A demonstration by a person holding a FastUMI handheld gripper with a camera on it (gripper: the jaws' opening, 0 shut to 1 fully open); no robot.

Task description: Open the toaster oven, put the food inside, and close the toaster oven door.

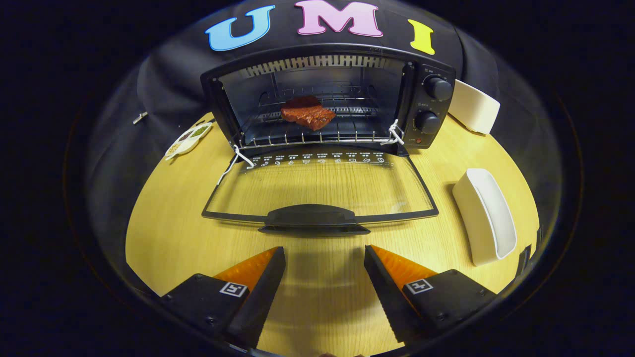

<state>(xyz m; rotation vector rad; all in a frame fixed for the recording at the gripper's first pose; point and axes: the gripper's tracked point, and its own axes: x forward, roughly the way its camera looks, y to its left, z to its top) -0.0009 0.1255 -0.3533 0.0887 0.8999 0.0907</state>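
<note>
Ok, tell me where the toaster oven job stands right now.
Done: the toaster oven is open and the food sits on its rack. In hand: nothing; the gripper is open, jaws apart just short of the door handle. Left: lifting the door shut.

Booth with a wooden desk

A pale wood-grain desk (pixel 163 233) fills the middle and lower frame; black cloth wall (pixel 163 84) rises behind it, across the top.

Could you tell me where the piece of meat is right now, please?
In the gripper view, the meat lies on the wire rack inside the open toaster oven, beyond the lowered door and the open, empty claw.
</note>
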